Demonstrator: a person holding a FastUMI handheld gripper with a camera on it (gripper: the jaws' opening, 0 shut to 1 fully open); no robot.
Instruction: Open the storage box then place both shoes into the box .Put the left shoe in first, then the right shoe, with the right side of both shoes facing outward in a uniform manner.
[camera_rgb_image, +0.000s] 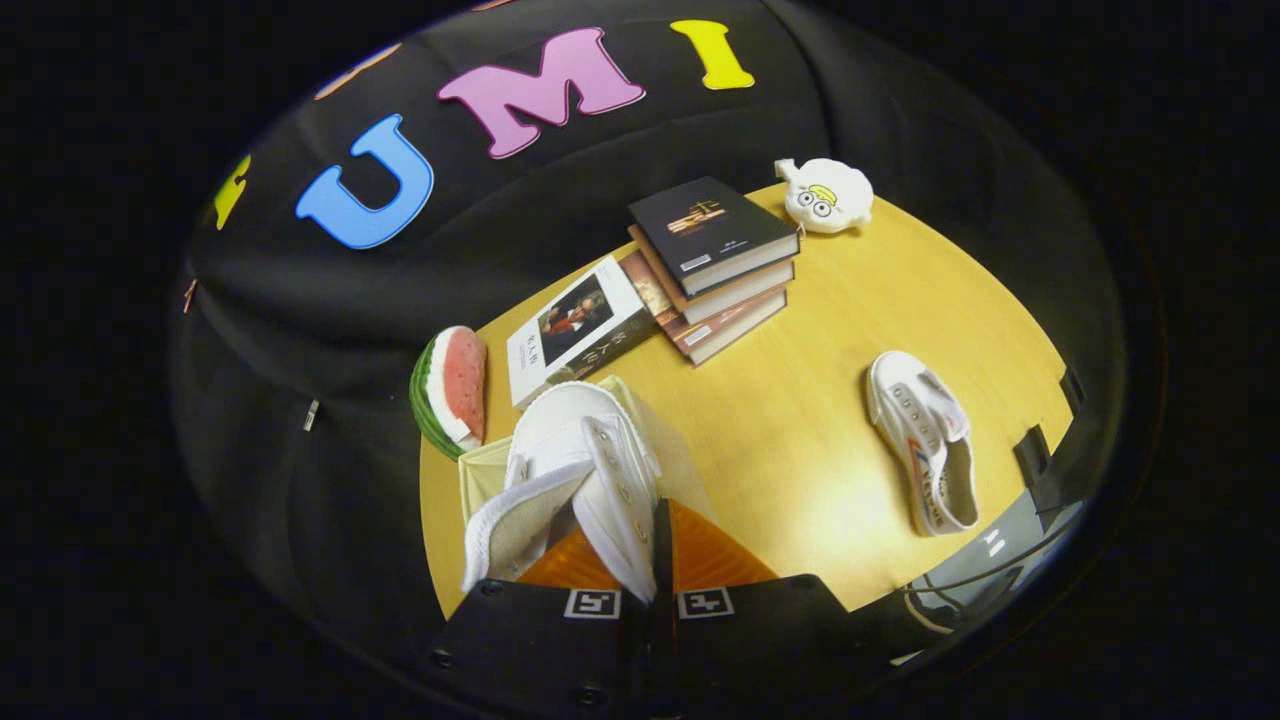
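The surface (800, 420) is a yellow wood-grain top that carries all items.

The storage box (480, 475) is pale and translucent; it stands at the near left of the surface, directly beyond the jaws, and a shoe hides most of it.

A stack of books (715, 265) lies at the far centre, with a dark-covered volume on top. A single book (575, 330) with a white cover lies just left of the stack, close to the far side of the box.

The held shoe (575, 470) is white canvas. It hangs over the box, and its opening edge sits between the fingers. The gripper (655, 590) has its jaws closed almost fully, and both fingers press on the thin canvas edge of that shoe.

The second shoe (925, 440) is white and lies on its side on the right of the surface, well apart from the box.

A watermelon-slice toy (450, 390) stands left of the box.

A small white plush toy (825, 195) rests at the far edge, right of the stack
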